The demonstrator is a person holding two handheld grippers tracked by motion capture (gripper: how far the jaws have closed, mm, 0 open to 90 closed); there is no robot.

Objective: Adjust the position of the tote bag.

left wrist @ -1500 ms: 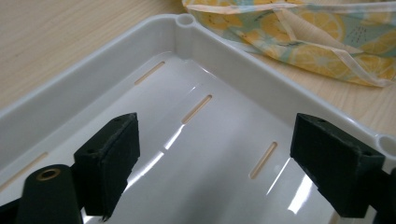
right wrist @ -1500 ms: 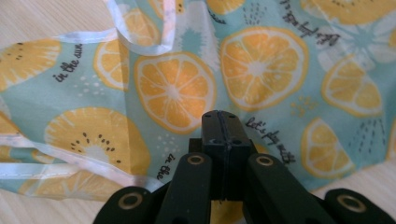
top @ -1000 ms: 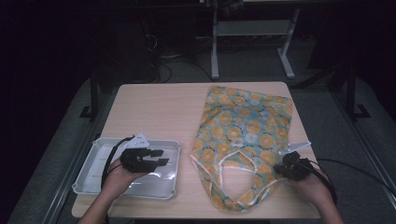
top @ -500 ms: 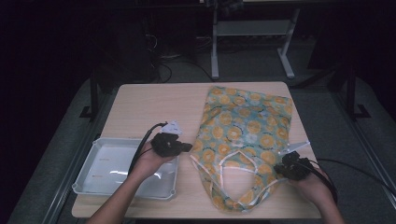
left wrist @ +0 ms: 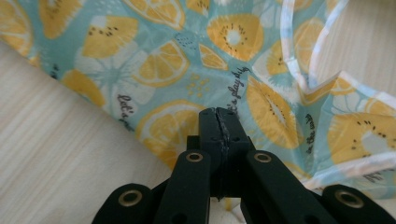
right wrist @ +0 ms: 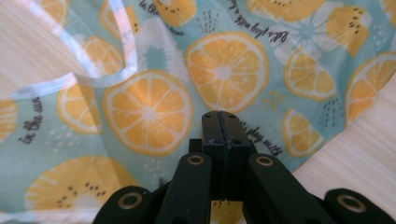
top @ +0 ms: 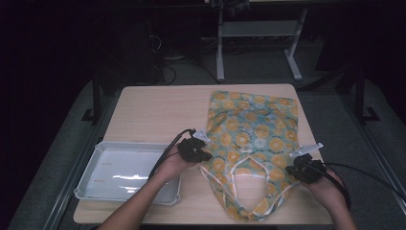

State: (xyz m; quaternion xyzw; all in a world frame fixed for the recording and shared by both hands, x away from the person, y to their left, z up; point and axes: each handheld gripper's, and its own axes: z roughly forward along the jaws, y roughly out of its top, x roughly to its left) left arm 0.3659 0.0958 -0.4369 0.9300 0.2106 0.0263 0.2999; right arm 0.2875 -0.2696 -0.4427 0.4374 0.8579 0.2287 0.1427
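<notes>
A teal cloth bag (top: 253,120) printed with orange and lemon slices lies flat on the right half of the wooden table (top: 158,110). Its white-trimmed handles (top: 249,165) point toward me. My left gripper (top: 205,154) hovers at the bag's left edge, near the handles. In the left gripper view its jaws are shut over the printed cloth (left wrist: 159,70), with no fabric visibly pinched between them. My right gripper (top: 293,168) sits at the bag's right edge, jaws shut above the print (right wrist: 149,107). A handle loop (right wrist: 93,77) lies to its left.
A shallow white tray (top: 103,148) sits empty at the table's front left, under my left forearm (top: 143,196). Cables trail from both grippers. Metal stand legs (top: 220,48) and dark floor lie beyond the table's far edge.
My left gripper has travelled right, from above the tray to the bag's left edge. The right gripper has stayed at the bag's right edge.
</notes>
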